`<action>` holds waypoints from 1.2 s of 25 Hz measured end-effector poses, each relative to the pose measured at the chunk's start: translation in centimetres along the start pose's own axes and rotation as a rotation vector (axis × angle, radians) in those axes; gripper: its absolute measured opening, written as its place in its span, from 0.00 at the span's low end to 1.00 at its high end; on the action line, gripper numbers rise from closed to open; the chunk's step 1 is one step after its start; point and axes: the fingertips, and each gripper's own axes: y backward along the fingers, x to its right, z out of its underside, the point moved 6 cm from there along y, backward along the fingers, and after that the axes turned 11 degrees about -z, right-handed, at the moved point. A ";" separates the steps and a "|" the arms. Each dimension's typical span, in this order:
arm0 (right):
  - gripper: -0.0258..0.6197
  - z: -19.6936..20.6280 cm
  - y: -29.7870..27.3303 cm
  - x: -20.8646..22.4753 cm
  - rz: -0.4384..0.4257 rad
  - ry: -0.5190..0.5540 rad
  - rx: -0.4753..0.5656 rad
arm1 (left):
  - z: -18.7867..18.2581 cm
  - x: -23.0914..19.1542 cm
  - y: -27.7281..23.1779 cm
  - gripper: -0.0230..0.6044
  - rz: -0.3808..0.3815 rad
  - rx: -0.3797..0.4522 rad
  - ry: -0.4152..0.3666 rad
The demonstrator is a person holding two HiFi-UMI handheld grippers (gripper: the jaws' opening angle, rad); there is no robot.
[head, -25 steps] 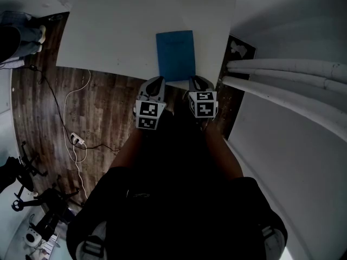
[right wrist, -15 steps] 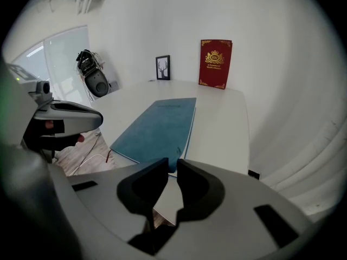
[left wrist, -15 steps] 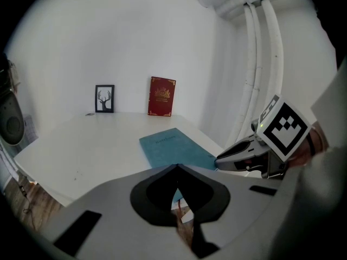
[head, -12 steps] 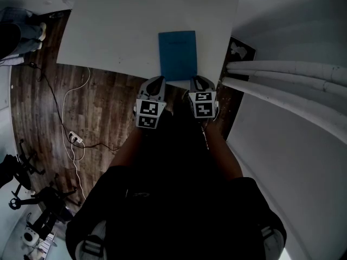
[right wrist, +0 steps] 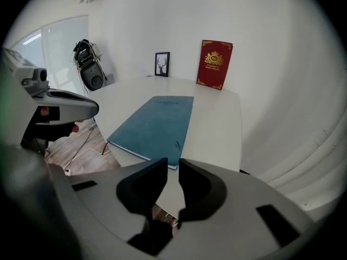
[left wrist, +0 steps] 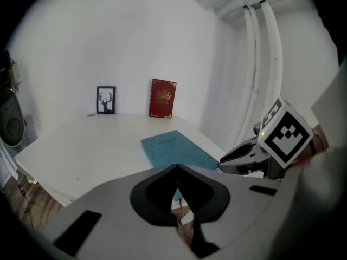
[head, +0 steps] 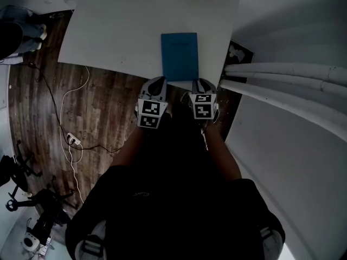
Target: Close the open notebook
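The blue notebook (head: 180,56) lies closed and flat on the white table (head: 124,26), near its front right edge. It also shows in the left gripper view as the notebook (left wrist: 176,150) and in the right gripper view as the notebook (right wrist: 154,126). My left gripper (head: 156,84) hovers just off the table's front edge, left of the notebook's near end, its jaws (left wrist: 176,168) shut and empty. My right gripper (head: 201,84) hangs at the notebook's near right corner. Its jaws (right wrist: 173,164) are opening, with a narrow gap and nothing between them.
A red book (left wrist: 162,98) and a small framed deer picture (left wrist: 105,99) stand against the wall at the table's far side. White pipes (head: 287,75) run along the right. Cables (head: 76,140) lie on the wooden floor at the left, and a person (head: 16,37) stands at the far left.
The right gripper has rolled a little and its marker cube has shifted slightly. The notebook stays closed and in place. The left gripper has not moved.
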 end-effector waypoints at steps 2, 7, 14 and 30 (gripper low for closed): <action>0.15 0.3 0.5 -0.1 0.022 -0.004 -0.002 | -0.1 0.0 0.2 0.04 0.010 0.009 0.005; 0.14 0.9 2.0 -0.3 0.055 0.014 0.037 | 0.0 1.1 0.6 0.04 0.050 0.031 0.005; 0.09 1.7 4.0 -0.4 0.018 0.032 0.107 | -0.5 3.4 1.1 0.04 0.044 0.061 0.001; 0.07 1.3 18.4 0.0 -0.071 0.166 0.561 | -3.5 14.7 8.8 0.04 -0.044 0.249 0.069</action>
